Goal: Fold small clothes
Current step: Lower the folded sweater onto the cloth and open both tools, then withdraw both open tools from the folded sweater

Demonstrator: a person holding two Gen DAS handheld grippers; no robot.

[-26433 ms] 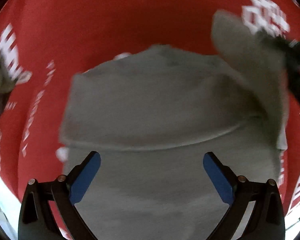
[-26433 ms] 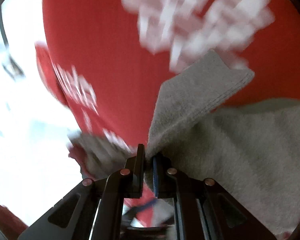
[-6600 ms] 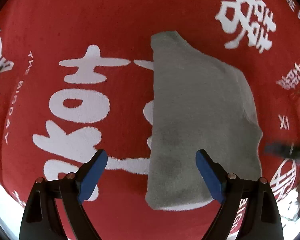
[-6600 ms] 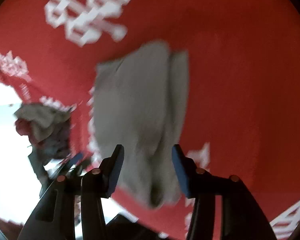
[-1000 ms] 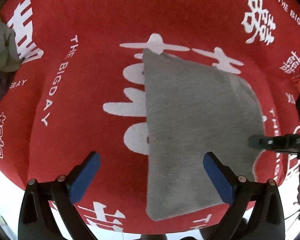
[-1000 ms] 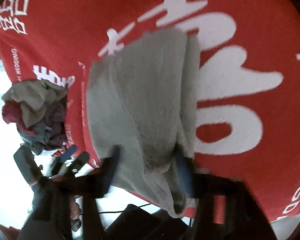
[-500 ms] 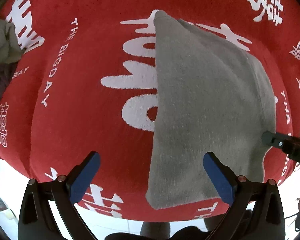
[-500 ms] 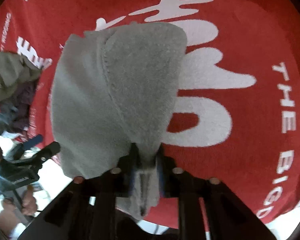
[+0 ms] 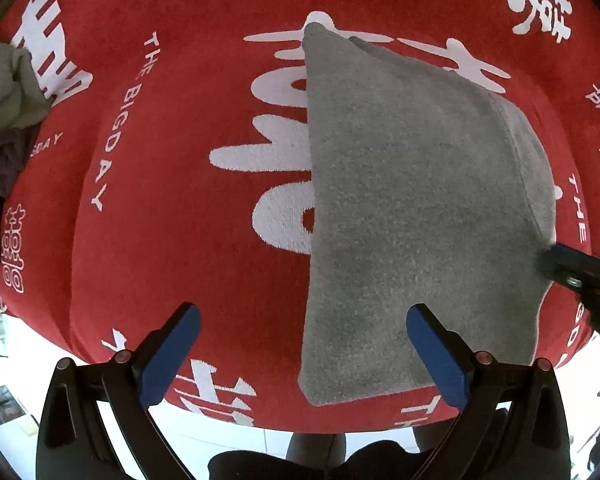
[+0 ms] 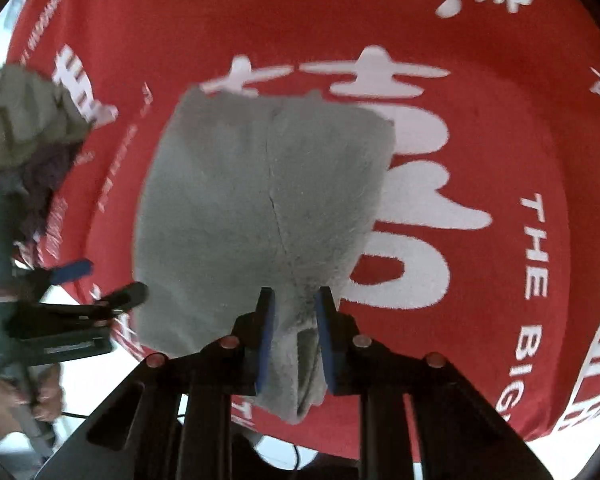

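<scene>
A folded grey garment (image 9: 412, 208) lies on the red cloth with white lettering (image 9: 152, 216), near its front edge. My left gripper (image 9: 300, 344) is open and empty, hovering above the garment's near left corner. In the right wrist view the garment (image 10: 260, 184) shows a centre fold line, and my right gripper (image 10: 294, 332) is closed on its bunched near edge, the blue pads pressing the fabric. The right gripper's tip also shows at the garment's right edge in the left wrist view (image 9: 556, 264).
A pile of unfolded clothes, olive and dark purple, lies at the far left of the red cloth (image 9: 4, 112), also seen in the right wrist view (image 10: 28, 136). The table's front edge and white floor are just below (image 9: 220, 440). The person's legs (image 9: 320, 460) are below.
My right gripper went from open around the garment's edge to shut on it and has pulled it slightly. The left gripper drew back a little, still open.
</scene>
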